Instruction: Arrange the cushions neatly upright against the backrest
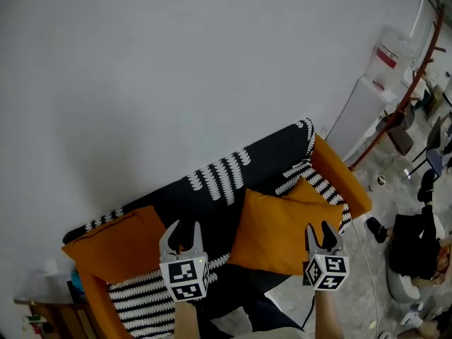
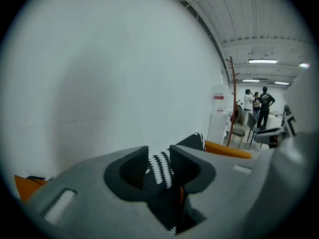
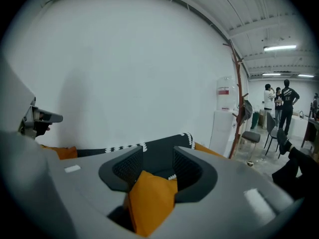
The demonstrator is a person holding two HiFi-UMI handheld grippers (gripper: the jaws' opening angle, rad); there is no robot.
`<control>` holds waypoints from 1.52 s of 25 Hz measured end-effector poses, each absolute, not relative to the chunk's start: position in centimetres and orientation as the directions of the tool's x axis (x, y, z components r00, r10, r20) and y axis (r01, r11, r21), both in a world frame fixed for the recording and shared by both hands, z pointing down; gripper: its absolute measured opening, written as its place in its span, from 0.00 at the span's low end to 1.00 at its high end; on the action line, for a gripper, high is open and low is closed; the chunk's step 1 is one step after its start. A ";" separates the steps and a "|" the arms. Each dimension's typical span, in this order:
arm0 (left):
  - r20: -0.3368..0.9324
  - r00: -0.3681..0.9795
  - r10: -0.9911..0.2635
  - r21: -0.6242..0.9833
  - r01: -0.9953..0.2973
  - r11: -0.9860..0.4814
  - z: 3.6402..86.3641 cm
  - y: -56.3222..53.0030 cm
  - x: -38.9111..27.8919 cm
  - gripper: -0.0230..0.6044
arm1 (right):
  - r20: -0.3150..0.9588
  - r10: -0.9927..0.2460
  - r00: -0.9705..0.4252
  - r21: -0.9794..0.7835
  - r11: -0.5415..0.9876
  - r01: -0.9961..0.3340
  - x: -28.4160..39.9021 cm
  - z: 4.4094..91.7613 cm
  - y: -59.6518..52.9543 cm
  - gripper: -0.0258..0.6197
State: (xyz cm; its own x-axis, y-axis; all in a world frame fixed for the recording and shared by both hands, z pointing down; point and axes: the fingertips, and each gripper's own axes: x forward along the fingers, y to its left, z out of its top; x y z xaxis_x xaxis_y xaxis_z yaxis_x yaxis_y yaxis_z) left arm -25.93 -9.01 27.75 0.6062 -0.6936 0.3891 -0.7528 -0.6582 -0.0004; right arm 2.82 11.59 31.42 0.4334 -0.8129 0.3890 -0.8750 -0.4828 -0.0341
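the right gripper (image 1: pixel 320 230) has its jaws partly apart and grips nothing. a corner of the orange cushion (image 1: pixel 279 235) leaning on the sofa backrest (image 1: pixel 212 179) shows loose between them. the left gripper (image 1: pixel 182 226) is likewise parted and empty, just beside the other orange cushion (image 1: pixel 120 246) at the sofa's left end.

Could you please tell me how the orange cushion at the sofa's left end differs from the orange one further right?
The left orange cushion sits at the sofa's left end, with a striped cushion in front of it; the right orange cushion sits right of the middle. In the head view the left one shows a wide, low face, the right one a fuller, squarer face. Both are plain orange.
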 end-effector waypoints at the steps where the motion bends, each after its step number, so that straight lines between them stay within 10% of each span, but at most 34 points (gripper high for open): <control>1: 0.400 0.606 -0.688 -0.001 -0.750 -0.661 28.1 -8.9 -24.4 0.26 | 0.401 -0.806 0.434 -0.028 -0.485 -0.874 4.3 32.0 12.0 0.35; 38: 0.858 0.470 -0.208 0.038 -0.461 -0.887 59.4 -11.6 1.5 0.46 | 0.799 -0.445 0.403 0.035 -0.636 -0.771 28.6 57.5 20.5 0.45</control>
State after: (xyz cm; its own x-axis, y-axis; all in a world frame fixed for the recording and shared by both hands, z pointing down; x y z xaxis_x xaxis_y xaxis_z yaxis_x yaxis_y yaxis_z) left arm 1.54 -11.58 59.39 0.4702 -0.2077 0.8578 -0.4611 -0.8865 0.0381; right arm 28.61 20.49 57.55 0.4030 -0.4455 0.7994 -0.7712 -0.6357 0.0346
